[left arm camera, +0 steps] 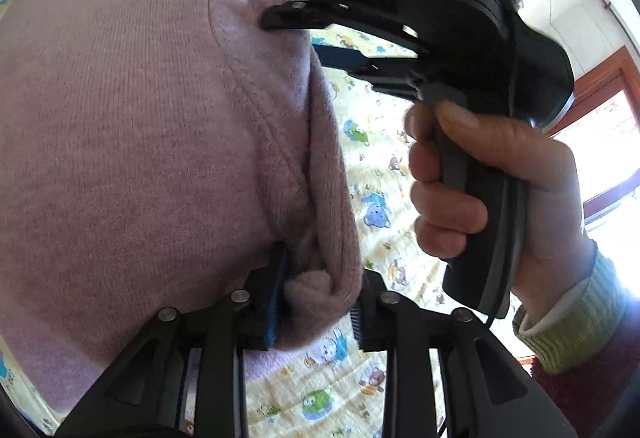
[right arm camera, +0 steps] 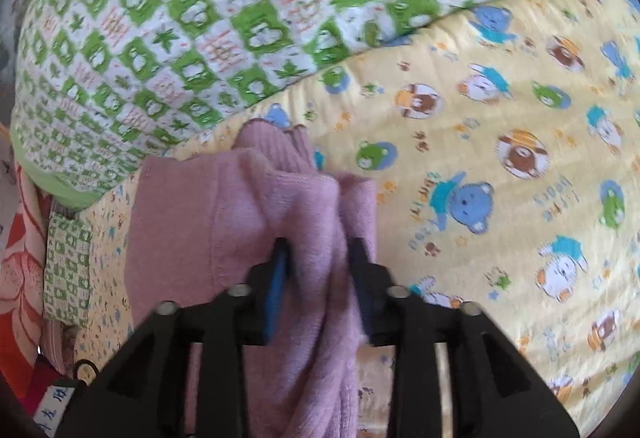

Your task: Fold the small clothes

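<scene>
A small pink knit garment (left arm camera: 132, 126) fills the left of the left wrist view, held up off the bed. My left gripper (left arm camera: 316, 302) is shut on a bunched edge of it. The right gripper (left arm camera: 296, 34) shows in that view at the top, gripping the garment's far edge, with a hand on its handle. In the right wrist view my right gripper (right arm camera: 320, 270) is shut on a fold of the same pink garment (right arm camera: 248, 206), which hangs down between the jaws over the bed.
A yellow quilt with cartoon bears (right arm camera: 500, 178) covers the bed below. A green and white patterned quilt (right arm camera: 200, 18) is heaped behind it. A window with a wooden frame (left arm camera: 608, 94) is at the right. Red patterned fabric (right arm camera: 20, 238) lies at the left edge.
</scene>
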Demonstrator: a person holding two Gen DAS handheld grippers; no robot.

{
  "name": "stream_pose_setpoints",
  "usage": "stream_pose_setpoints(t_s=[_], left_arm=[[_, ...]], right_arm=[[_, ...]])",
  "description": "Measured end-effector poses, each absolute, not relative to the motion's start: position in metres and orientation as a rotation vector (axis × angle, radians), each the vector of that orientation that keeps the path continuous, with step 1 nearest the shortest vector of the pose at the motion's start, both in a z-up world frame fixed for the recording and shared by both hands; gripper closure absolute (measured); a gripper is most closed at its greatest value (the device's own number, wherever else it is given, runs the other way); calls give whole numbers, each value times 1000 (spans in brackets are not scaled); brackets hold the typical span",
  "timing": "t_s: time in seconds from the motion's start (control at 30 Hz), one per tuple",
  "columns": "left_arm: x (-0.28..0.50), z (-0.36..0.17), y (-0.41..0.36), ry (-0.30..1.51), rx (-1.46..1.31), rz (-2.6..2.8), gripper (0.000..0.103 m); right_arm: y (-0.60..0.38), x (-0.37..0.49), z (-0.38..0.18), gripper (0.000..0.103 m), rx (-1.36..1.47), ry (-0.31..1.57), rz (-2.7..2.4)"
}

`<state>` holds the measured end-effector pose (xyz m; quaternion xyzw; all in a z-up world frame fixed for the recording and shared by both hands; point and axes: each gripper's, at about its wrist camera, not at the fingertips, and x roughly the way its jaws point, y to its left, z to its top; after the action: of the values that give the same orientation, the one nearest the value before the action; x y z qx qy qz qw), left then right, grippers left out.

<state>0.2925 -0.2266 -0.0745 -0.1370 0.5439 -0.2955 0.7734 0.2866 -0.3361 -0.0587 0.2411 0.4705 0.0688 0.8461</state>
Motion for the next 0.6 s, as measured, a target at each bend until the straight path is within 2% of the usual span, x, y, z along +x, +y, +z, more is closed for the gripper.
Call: stream_pose_setpoints(t_s=[0.07, 0.23, 0.4, 0.6], left_arm=[[285, -70, -220, 1176, -293, -648, 66], [266, -57, -198, 1164, -292, -662, 66], [235, -46, -158, 1136, -262, -629, 60], [218, -61, -97, 1144, -225, -486, 56]], right_arm=[[-340, 276, -52, 53, 521, 968, 139], [-341, 241, -41, 53, 540, 941, 154], [-328, 200, -36, 53, 518, 922, 174], [-298, 167, -28, 53, 493, 916, 271]])
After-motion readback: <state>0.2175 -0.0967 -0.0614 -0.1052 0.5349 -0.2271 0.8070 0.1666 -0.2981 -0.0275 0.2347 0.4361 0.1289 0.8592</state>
